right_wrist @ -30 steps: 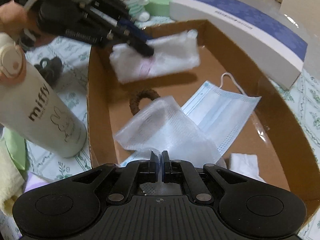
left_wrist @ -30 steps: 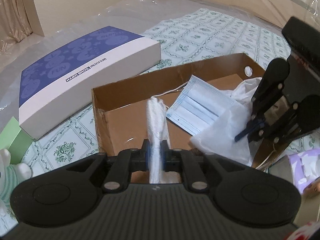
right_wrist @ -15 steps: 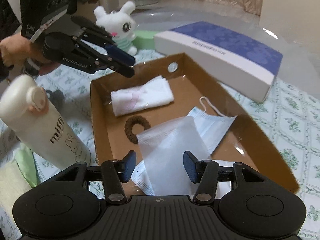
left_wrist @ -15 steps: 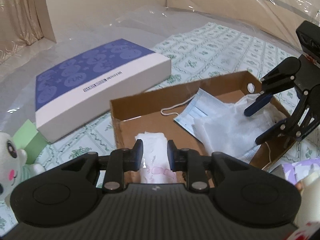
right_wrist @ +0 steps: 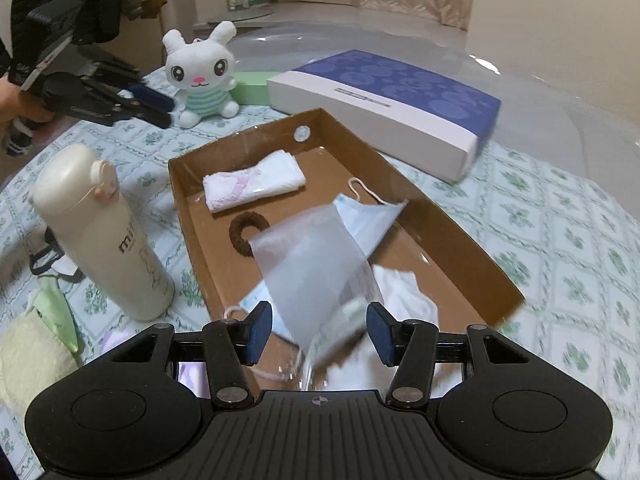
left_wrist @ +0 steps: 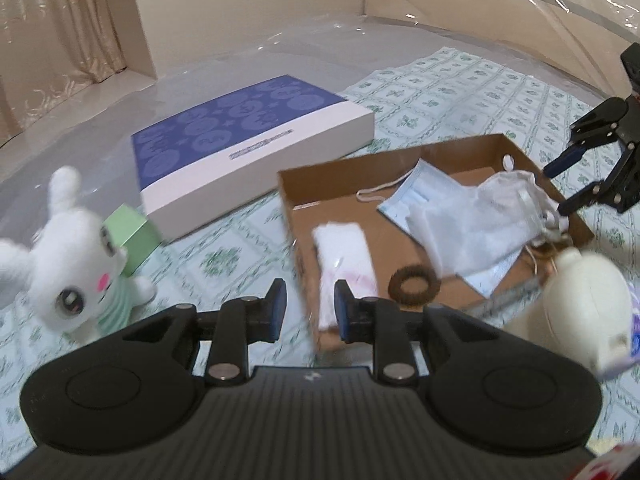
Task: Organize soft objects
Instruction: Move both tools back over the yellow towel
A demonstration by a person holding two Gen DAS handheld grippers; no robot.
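A shallow cardboard box point(left_wrist: 500, 148) point(right_wrist: 440, 232) holds a folded white towel with pink marks point(left_wrist: 346, 256) point(right_wrist: 252, 184), a brown hair ring point(left_wrist: 414, 284) point(right_wrist: 240, 232), a blue face mask point(left_wrist: 420, 196) point(right_wrist: 372, 216) and a white mesh bag point(left_wrist: 472, 220) point(right_wrist: 312, 256). My left gripper point(left_wrist: 310, 312) point(right_wrist: 162, 110) hovers open above the box's near corner, empty, with the towel lying beyond it. Over the other end hangs my right gripper point(right_wrist: 320, 332) point(left_wrist: 560, 190), open, with the mesh bag below and free of its pads.
A white plush rabbit point(left_wrist: 76, 264) point(right_wrist: 200, 76) sits by a green box point(right_wrist: 252, 86) and a flat blue-and-white box point(left_wrist: 248, 136) point(right_wrist: 392, 96). A cream bottle point(right_wrist: 100, 232) point(left_wrist: 580, 300) stands beside the cardboard box. A yellow towel point(right_wrist: 28, 356) and green cloth point(right_wrist: 56, 308) lie near it.
Both grippers opened and drew back upward from the box. The left let go of the folded towel and the right let go of the mesh bag; both now lie inside.
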